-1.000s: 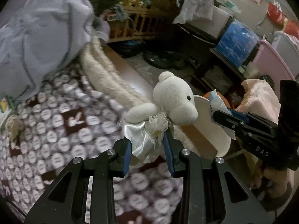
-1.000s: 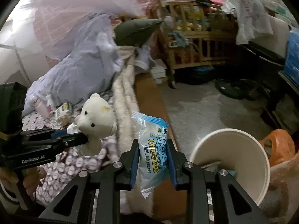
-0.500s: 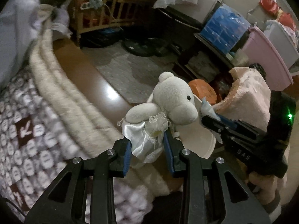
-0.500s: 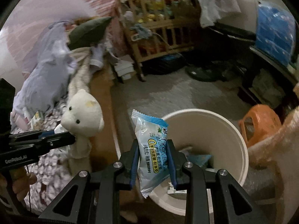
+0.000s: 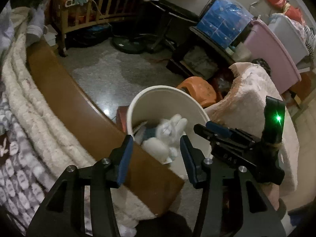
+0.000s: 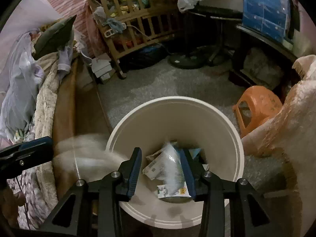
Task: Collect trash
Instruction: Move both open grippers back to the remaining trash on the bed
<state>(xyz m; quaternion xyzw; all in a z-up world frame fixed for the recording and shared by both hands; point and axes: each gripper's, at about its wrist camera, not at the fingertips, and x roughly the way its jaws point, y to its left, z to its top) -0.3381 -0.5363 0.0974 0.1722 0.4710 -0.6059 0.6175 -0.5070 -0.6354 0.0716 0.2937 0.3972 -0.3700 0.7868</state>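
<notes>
Bedside bin (image 6: 227,130) now catches bear (image 5: 167,136) and wrapper (image 6: 169,173), dropped from both opening claws.

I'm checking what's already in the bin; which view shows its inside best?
The right wrist view: it looks down into the bin, showing wrappers at the bottom. The left wrist view shows the bin more side-on, the toy bear blocking its contents.

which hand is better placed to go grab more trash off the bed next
Left, probably. Both the left gripper and right gripper are opening over the bin, the bear and wrapper dropping in. The left sits beside the bed; the right hangs over the bin's middle, farther off.
</notes>
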